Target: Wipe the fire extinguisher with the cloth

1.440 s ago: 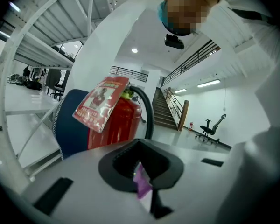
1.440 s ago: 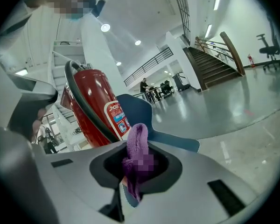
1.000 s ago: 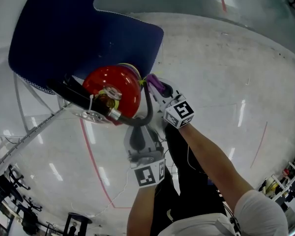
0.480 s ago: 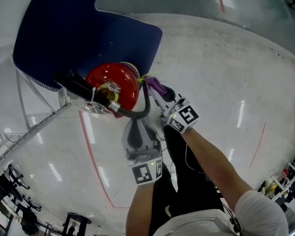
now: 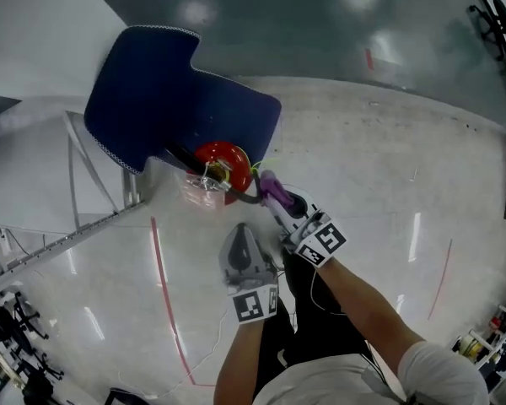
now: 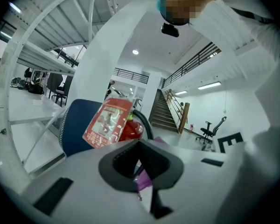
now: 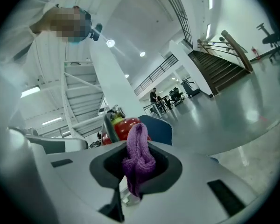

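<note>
Two views differ: right gripper [image 7: 130, 192] jaws clamp purple cloth [image 7: 139, 155]; left gripper [image 6: 148, 190] jaws press together.

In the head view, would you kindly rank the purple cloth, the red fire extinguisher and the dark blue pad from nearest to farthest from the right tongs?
1. purple cloth, clamped in the right tongs.
2. red fire extinguisher, just beyond, to the left.
3. dark blue pad, behind the extinguisher, upper left.
</note>
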`<action>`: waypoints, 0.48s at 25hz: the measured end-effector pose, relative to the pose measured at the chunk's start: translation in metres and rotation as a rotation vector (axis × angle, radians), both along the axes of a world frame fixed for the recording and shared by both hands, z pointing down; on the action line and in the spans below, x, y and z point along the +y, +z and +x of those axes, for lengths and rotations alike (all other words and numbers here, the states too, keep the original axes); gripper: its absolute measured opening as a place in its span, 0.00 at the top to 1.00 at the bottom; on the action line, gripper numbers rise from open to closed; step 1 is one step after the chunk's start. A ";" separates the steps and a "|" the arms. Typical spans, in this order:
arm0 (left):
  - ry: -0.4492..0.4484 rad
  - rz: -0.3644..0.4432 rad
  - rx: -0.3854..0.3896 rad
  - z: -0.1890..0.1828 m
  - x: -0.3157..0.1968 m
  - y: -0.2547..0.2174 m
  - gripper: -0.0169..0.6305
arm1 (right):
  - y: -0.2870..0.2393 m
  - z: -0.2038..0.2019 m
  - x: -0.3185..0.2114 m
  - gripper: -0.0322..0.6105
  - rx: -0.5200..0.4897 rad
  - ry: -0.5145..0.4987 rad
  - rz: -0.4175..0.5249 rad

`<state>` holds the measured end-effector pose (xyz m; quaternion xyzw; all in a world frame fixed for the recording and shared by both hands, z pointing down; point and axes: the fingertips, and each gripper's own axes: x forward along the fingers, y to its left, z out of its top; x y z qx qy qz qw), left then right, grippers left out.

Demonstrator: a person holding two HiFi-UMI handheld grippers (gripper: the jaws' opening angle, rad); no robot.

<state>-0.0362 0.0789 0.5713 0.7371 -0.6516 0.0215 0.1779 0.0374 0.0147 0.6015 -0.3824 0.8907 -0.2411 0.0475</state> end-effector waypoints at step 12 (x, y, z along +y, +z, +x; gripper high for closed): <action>0.003 0.039 -0.012 -0.036 0.009 -0.064 0.97 | -0.091 -0.035 0.013 0.86 0.000 -0.016 0.025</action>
